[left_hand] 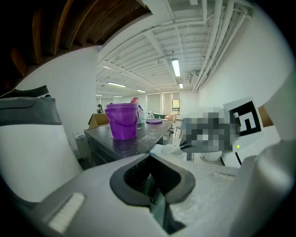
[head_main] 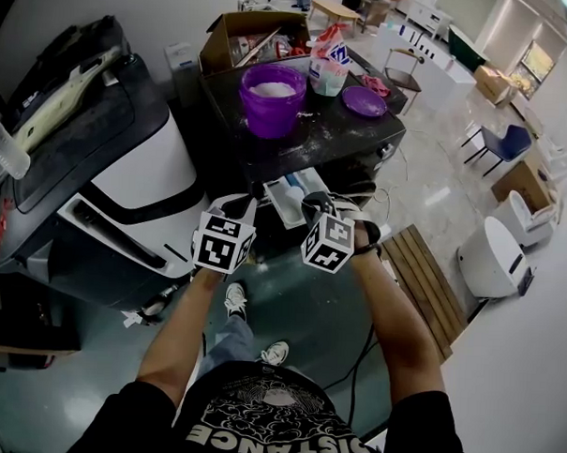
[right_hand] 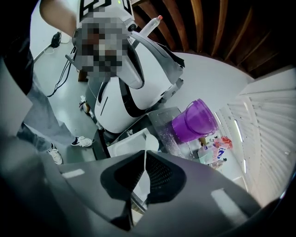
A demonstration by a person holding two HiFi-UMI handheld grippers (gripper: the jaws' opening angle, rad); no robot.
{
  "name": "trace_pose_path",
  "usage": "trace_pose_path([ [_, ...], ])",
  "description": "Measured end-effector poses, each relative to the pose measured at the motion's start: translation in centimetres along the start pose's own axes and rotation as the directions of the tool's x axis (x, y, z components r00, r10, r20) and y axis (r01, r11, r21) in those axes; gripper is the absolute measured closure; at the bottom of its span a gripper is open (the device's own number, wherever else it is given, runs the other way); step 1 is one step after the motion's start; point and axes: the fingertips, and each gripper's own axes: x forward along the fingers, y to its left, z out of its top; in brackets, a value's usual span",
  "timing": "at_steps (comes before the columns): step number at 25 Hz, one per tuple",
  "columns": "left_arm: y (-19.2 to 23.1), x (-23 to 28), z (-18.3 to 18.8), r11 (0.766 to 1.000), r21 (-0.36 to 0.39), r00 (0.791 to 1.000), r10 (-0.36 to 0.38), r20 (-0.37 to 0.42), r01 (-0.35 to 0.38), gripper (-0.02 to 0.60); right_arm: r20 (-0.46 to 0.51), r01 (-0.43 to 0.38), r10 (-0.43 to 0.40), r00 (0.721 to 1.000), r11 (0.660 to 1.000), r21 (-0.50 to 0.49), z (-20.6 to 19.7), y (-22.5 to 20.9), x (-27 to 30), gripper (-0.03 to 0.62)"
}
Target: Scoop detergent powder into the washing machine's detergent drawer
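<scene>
A purple bucket (head_main: 270,98) holding white powder stands on the dark washing machine (head_main: 343,144), with its purple lid (head_main: 364,100) lying to the right. The white detergent drawer (head_main: 294,198) is pulled out at the machine's front. My right gripper (head_main: 319,209) is shut on the handle of a white scoop (right_hand: 151,142), whose bowl hangs just over the drawer (right_hand: 129,143). My left gripper (head_main: 239,210) hovers left of the drawer, jaws shut with nothing seen between them. The left gripper view shows the bucket (left_hand: 122,121) and the drawer's edge (left_hand: 166,149) ahead of it.
A large white and black appliance (head_main: 126,176) stands to the left of the washing machine. A cardboard box (head_main: 245,36) and detergent bags (head_main: 328,59) sit behind the bucket. A wooden pallet (head_main: 422,274) lies on the floor to the right. The person's shoes (head_main: 235,299) are below the grippers.
</scene>
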Motion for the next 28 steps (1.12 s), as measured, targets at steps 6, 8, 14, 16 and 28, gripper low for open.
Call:
trace_pose_path([
  [6,-0.1,0.0,0.1,1.0,0.001,1.0,0.003,-0.001,-0.003,0.578,0.04,-0.046,0.042,0.998,0.995,0.087,0.6,0.1,-0.3,0.562],
  [8,-0.1,-0.1,0.4,1.0,0.003,1.0,0.003,0.003,-0.003,0.578,0.066,-0.071,0.062,0.996,0.987,0.145,1.0,0.0,-0.6,0.562],
  [14,-0.1,-0.9,1.4,1.0,-0.015,1.0,0.003,0.02,-0.002,0.578,0.145,-0.115,0.065,0.987,0.921,0.371,1.8,-1.5,-2.2,0.56],
  [16,-0.2,-1.5,2.1,0.999,-0.049,0.999,-0.005,0.043,0.007,0.578,0.173,-0.118,0.043,0.984,0.883,0.455,1.6,-2.4,-2.9,0.56],
  [28,1.3,-4.7,4.6,0.998,-0.013,0.995,0.068,0.072,-0.068,0.578,0.284,-0.175,-0.093,0.954,0.596,0.784,2.4,-4.6,-6.2,0.56],
])
